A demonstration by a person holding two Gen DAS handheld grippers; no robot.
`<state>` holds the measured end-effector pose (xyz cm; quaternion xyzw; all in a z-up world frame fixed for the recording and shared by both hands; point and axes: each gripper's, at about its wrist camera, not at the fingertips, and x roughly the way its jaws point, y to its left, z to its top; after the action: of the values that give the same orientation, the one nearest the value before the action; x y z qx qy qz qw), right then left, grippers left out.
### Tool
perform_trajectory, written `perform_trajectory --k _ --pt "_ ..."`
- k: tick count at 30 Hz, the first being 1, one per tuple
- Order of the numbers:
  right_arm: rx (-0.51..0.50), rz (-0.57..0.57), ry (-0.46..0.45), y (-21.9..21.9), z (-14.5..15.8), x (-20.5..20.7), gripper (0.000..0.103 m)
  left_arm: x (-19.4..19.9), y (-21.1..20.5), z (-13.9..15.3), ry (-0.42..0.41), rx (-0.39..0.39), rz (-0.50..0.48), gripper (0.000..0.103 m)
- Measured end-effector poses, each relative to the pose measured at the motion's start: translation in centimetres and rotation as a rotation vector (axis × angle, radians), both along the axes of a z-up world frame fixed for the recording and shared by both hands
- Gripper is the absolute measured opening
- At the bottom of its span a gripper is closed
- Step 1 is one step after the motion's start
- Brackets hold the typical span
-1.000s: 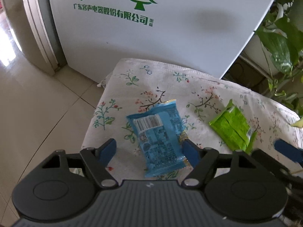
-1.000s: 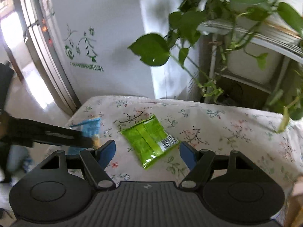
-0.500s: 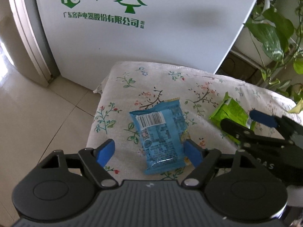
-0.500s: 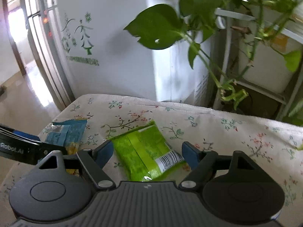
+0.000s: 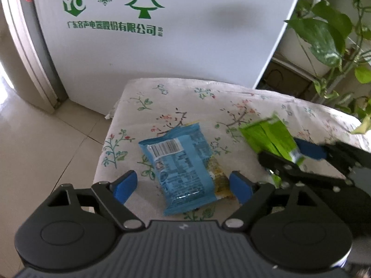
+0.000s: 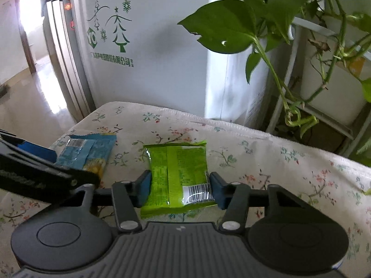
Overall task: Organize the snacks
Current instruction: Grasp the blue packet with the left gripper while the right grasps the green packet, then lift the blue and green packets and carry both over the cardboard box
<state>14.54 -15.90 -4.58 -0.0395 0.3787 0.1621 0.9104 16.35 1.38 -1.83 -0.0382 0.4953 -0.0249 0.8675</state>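
A blue snack packet (image 5: 178, 162) lies barcode up on the flowered cloth (image 5: 208, 97). My left gripper (image 5: 183, 185) straddles its near end; the jaws are opening and the blue pads stand clear of its sides. To the right, a green snack packet (image 6: 178, 166) lies on the same cloth. My right gripper (image 6: 180, 185) is closing and its pads press on both long edges of the green packet. From the left wrist view the right gripper (image 5: 292, 155) reaches in from the right around the green packet (image 5: 269, 136). The blue packet (image 6: 88, 148) shows at the left of the right wrist view.
A white appliance with green tree print (image 5: 162, 46) stands right behind the cloth-covered surface. Tiled floor (image 5: 46, 139) drops away on the left. A leafy plant (image 6: 231, 30) and a white rack (image 6: 324, 115) crowd the back right.
The right gripper came down over the green packet and its jaws closed onto it. The left gripper's jaws spread a little wider around the blue packet, which stayed in place.
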Motion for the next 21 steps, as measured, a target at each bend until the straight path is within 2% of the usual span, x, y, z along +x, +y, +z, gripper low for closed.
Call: perform_trajectory --k 4,9,13,16,21 --pt "-0.004 -0.048 0.043 -0.3 0.6 -0.5 0.06 -0.1 -1.0 -0.1 -0.015 0.08 -0.008 0.07" --pt "-0.018 -0.182 0.106 -1.4 1.4 -1.5 0.06 -0.6 -0.9 0.3 -0.012 0.028 0.004 0.07" --pt "0.033 -0.261 0.145 -2.9 2.4 -2.7 0.06 -1.5 -0.5 1.2 0.006 -0.042 0.028 0.07" --pt "0.059 -0.284 0.149 -3.2 3.5 -3.9 0.06 -2.5 -0.9 2.2 -0.014 -0.036 0.018 0.07" --pt "0.041 -0.284 0.14 -3.2 5.0 -6.4 0.06 -4.5 -1.7 3.7 -0.03 -0.045 0.006 0.07"
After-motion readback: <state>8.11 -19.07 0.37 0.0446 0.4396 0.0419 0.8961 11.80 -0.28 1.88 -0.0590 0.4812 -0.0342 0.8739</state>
